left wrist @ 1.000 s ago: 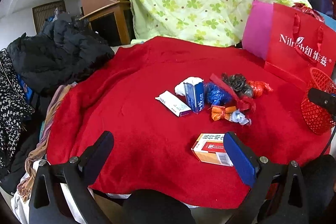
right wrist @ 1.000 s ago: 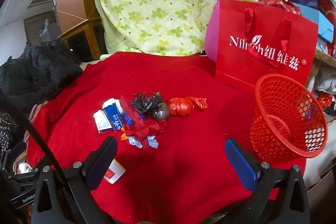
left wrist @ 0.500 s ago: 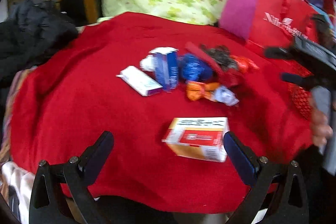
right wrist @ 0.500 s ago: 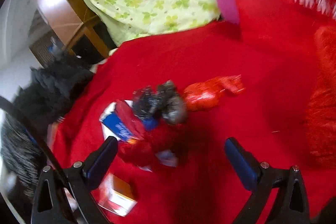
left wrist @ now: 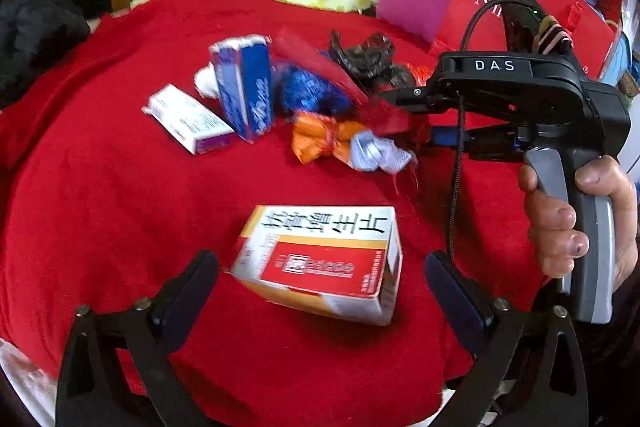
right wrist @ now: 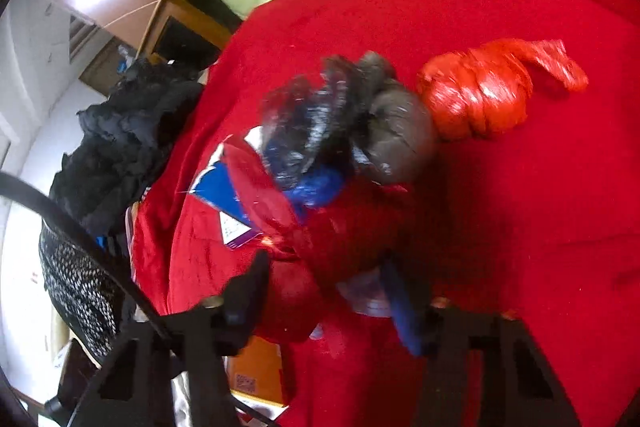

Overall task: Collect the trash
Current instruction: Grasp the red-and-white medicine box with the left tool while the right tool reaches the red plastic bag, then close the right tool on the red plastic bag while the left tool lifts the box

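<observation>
Crinkled red plastic wrapper (right wrist: 320, 247), plush red cloth (left wrist: 120, 211)

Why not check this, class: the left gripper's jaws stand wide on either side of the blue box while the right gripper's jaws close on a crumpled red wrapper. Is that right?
One detail is wrong. In the left wrist view the left gripper straddles the orange and white box, not the blue box, which lies farther back. The right gripper has indeed been closing on the red wrapper.
</observation>
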Motion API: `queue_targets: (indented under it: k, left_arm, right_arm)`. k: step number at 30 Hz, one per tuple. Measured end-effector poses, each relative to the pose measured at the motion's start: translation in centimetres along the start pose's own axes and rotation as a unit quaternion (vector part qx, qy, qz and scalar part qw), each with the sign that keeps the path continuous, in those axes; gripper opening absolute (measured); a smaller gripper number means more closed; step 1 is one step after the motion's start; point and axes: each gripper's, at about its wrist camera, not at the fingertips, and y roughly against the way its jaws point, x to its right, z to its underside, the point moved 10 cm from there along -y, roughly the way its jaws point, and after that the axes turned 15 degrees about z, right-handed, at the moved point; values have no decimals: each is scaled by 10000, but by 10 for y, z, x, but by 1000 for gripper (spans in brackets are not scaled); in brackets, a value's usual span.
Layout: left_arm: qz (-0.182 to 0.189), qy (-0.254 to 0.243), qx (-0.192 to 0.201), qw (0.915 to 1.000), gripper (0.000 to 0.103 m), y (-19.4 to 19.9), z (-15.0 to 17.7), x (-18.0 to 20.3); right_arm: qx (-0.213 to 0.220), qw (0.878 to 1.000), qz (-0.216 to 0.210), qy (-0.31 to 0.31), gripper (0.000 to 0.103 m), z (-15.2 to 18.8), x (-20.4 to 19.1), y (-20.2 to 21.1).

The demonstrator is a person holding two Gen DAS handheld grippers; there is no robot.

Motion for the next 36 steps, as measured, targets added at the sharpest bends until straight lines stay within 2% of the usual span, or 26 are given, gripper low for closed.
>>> queue_targets:
  k: [1,5,6,9,10,12,15,18,19,20,21,23,26,28,30,31,32,33,36]
  left_arm:
    - [53,40,-37,10000,93,-3,1,-2]
    - [33,69,34,10000,82,-4,-2,-6]
    - [83,94,79,9999,72,-3,-3,-5]
    - [180,77,220,9996,55,4,-11,2]
    - [157,-5,228,9996,50,4,-13,5]
    - [67,-154,225,9996,48,4,-17,7]
    - [115,-121,230,9996,48,8,-18,5]
    - [92,-129,236,9996,58,12,-15,0]
    - [115,-107,259,9995,62,14,-14,0]
    - [160,-112,289,9994,64,17,-13,1]
    - [178,-145,299,9993,68,19,-13,2]
    - [108,-309,287,9991,73,20,-13,3]
    - [123,-486,253,9984,74,20,-13,6]
    - [126,-524,179,9984,78,18,-12,6]
    - [226,-472,150,9985,80,15,-10,8]
    - [284,-427,121,9986,81,13,-9,9]
    - [327,-396,69,9987,82,10,-8,10]
    - [321,-386,0,9987,83,5,-6,10]
    - [160,-320,-76,9993,85,-5,-2,4]
  right_arm:
    - [-2,9999,-62,-101,41,-1,3,0]
    - [282,9996,-82,47,36,-4,2,17]
    - [361,9993,-47,112,35,-4,3,23]
    - [605,9977,-132,256,32,-6,1,44]
    - [721,9968,-162,321,32,-7,0,51]
    - [900,9948,-186,441,32,-6,-1,64]
    - [993,9936,-136,524,32,-4,0,74]
    - [853,9957,-237,280,36,-3,8,71]
    - [736,9965,-380,117,42,-5,10,69]
    - [656,9966,-499,-19,69,-6,11,67]
    - [656,9961,-585,-123,83,-6,13,67]
    - [761,9937,-752,-341,83,-11,12,67]
    - [647,9953,-615,-383,81,-13,9,54]
    - [427,9972,-442,-421,74,-11,6,35]
    - [234,9986,-296,-380,57,-9,4,20]
    - [78,9995,-73,-304,54,-5,3,8]
    - [28,9996,-15,-280,45,-2,4,3]
    - [-5,9996,-1,-265,43,2,4,-1]
    - [254,9995,175,-71,38,2,-1,7]
